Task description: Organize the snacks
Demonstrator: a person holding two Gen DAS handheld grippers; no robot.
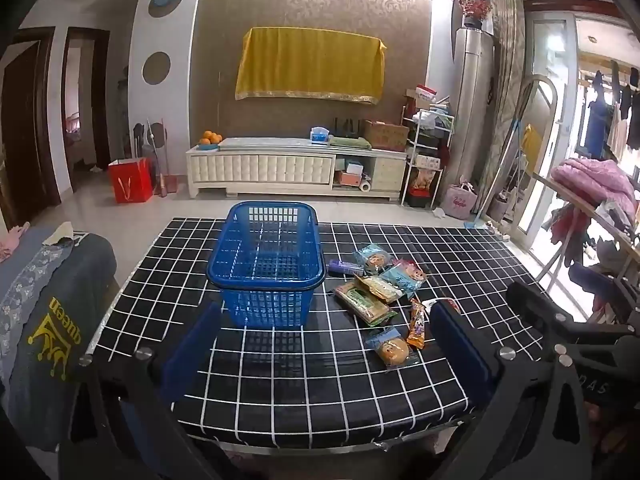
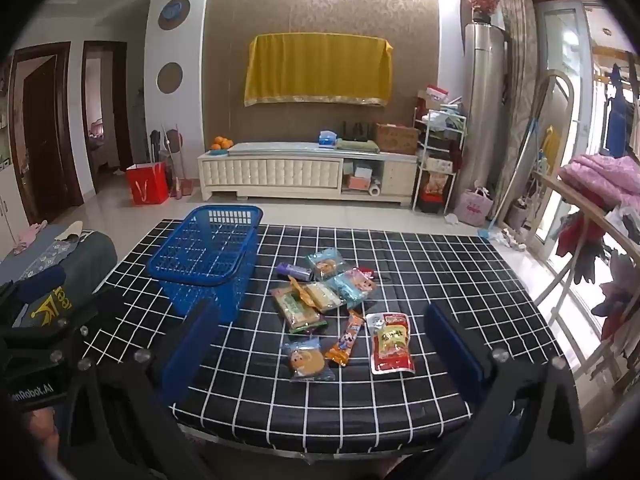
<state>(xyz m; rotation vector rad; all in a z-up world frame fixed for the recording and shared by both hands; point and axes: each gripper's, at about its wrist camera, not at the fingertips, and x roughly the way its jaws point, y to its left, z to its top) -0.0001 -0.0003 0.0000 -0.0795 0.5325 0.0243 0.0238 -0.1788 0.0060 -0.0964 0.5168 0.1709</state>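
Note:
An empty blue plastic basket (image 1: pixel 266 264) (image 2: pixel 206 256) stands on the black table with white grid lines (image 1: pixel 320 380) (image 2: pixel 440 280). To its right lie several wrapped snacks: a round cake in clear wrap (image 1: pixel 392 350) (image 2: pixel 308 362), an orange stick pack (image 1: pixel 416 326) (image 2: pixel 346 340), a green flat pack (image 1: pixel 362 302) (image 2: pixel 296 310), a red sauce pouch (image 2: pixel 390 342), a purple bar (image 1: pixel 345 267) (image 2: pixel 294 271). My left gripper (image 1: pixel 324 350) hangs open over the near table edge, in front of the basket. My right gripper (image 2: pixel 320 348) is open too, its fingers either side of the near snacks, above them.
A chair draped in grey and blue cloth (image 1: pixel 48 304) stands at the table's left. A clothes rack with pink bedding (image 2: pixel 600 184) is on the right. Beyond the table is tiled floor, a white TV cabinet (image 1: pixel 296 168) and a red bag (image 1: pixel 130 180).

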